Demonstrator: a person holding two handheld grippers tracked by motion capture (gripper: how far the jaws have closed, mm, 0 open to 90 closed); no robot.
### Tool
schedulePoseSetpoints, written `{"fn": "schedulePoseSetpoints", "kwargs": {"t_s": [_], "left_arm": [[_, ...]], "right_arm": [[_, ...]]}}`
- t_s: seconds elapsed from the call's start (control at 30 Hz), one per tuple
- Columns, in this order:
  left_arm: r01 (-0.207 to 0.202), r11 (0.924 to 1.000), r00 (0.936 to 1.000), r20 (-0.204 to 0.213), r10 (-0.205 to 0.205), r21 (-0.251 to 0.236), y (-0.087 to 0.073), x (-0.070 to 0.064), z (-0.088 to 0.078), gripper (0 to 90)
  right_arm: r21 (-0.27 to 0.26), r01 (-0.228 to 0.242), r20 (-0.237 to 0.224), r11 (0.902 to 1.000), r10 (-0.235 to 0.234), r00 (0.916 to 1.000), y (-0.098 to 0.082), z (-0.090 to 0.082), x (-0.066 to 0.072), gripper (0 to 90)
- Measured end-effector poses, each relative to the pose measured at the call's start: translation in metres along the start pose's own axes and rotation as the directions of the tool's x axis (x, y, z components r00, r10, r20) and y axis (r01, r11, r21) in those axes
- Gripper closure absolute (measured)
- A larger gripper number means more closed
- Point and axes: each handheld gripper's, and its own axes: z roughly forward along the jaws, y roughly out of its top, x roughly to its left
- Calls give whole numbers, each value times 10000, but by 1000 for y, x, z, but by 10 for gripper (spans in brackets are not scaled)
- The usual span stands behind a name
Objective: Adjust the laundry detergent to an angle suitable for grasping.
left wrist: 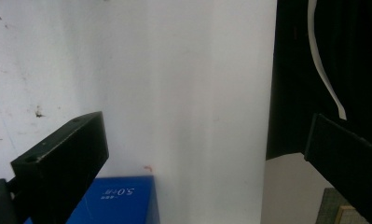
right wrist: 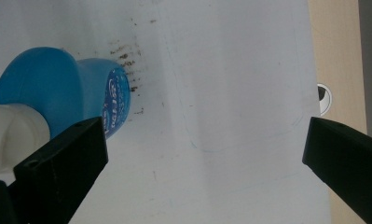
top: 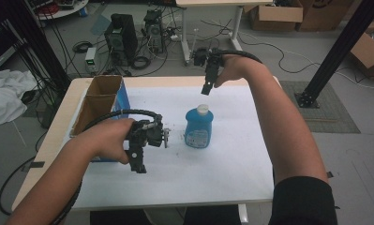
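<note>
High view: the bottle (top: pixel 198 127) stands upright mid-tabletop (top: pixel 231 159), white cap up.
Right hand-held gripper (top: pixel 206 88): hangs above and behind the bottle, pointing down, apart from the cap.
Left hand-held gripper (top: pixel 138 165): low over the tabletop, left of the bottle, just beside the box (top: pixel 102 101); not touching the bottle.
Box: open cardboard, blue side, at the tabletop's left edge.

Left gripper view: left hand-held gripper (left wrist: pixel 207 158) jaws spread wide, nothing between them; bare white tabletop (left wrist: pixel 183 84) below, a blue box corner (left wrist: pixel 118 200) at the bottom.

Right gripper view: right hand-held gripper (right wrist: pixel 204 158) jaws spread wide and empty; the bottle (right wrist: pixel 58 88) lies off to the left, its cap (right wrist: pixel 11 135) behind the left jaw, not between the two.

Step in hand: judged as the approach to the bottle by the right hand-held gripper; no grip made yet.
Next move calls for: shifting the right hand-held gripper until the cap or neck sits centred between the jaws, lowering, then closing.
Risk: an off-centre descent could knock the bottle over.
</note>
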Motion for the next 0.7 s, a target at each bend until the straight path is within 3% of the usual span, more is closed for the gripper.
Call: {"fn": "schedulePoseSetpoints", "kwargs": {"t_s": [0.17, 0.33, 0.7], "left_arm": [[2, 9999, 9999, 107, 0, -145, 2, 0, 2, 1], [-2, 10000, 10000, 78, 1, 91, 4, 0, 1, 1], [-30, 9999, 10000, 83, 30, 106, 6, 1, -1, 1]], "right_arm": [[-38, 20, -36, 10000, -20, 10000, -2, 0, 1, 0], [-18, 105, -55, 9999, -106, 9999, -5, 2, 1, 0], [-172, 29, -65, 9998, -30, 10000, -10, -2, 1, 0]]}}
